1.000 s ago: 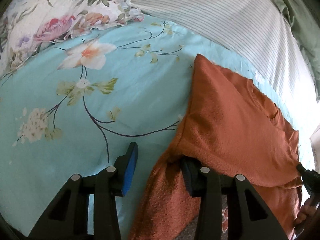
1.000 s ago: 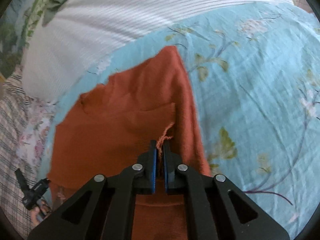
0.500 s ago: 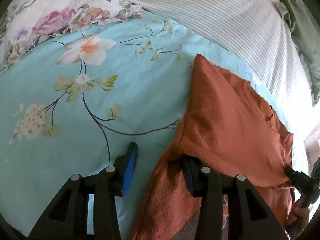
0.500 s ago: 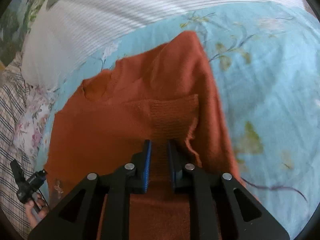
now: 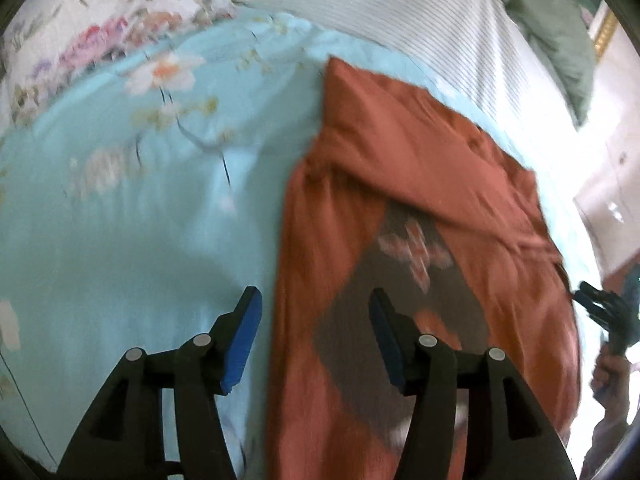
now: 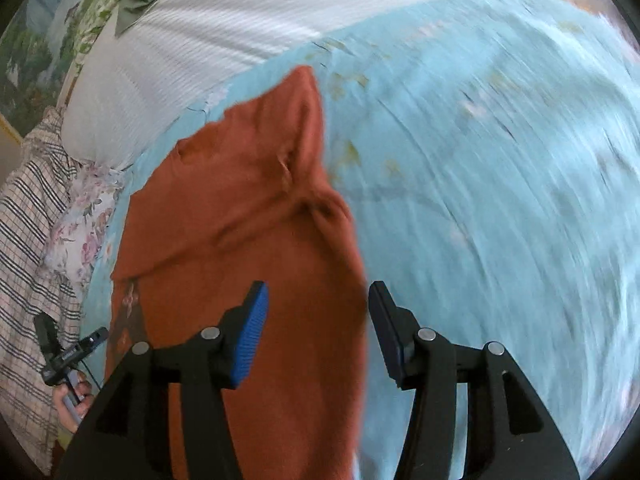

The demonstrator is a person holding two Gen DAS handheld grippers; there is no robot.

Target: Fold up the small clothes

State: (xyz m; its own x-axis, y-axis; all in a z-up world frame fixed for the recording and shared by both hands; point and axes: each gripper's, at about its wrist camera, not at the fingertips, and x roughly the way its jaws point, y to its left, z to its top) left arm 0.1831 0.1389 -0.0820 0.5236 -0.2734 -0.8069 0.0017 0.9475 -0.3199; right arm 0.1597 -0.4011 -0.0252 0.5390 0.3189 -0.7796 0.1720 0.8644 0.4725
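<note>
Rust-orange knitted garment (image 5: 420, 168) lying on a pale turquoise floral bedspread (image 5: 120, 240), partly folded; one side panel laid over the middle, leaving a patterned grey patch (image 5: 408, 256) showing near the garment's lower part; folded edge running diagonally across the garment, probably placed so to narrow it before a further fold; some wrinkling and a small bunched ridge near the garment's upper middle in the right wrist view.

Left gripper (image 5: 314, 320) hovering low over the garment's left edge; fingers spread wide, holding nothing; left finger above bare bedspread just beside the garment, right finger above the patterned patch; likely positioned astride the edge so as to take it for the next fold, though both views blurred by motion.

Right gripper (image 6: 316, 320) over the garment's right edge (image 6: 352, 280); fingers also spread apart, pinching nothing; left finger over orange cloth (image 6: 240, 220), right finger over bedspread (image 6: 500, 200) just beside the garment; pointing along the garment's length toward its far pointed corner.

Beyond the garment's far end, a white striped pillow (image 5: 400, 20); to the garment's far left, a floral pillow (image 5: 100, 32); green cloth (image 5: 552, 32) beyond the striped pillow; checked fabric (image 6: 28, 240) past the garment's left side in the right wrist view.
</note>
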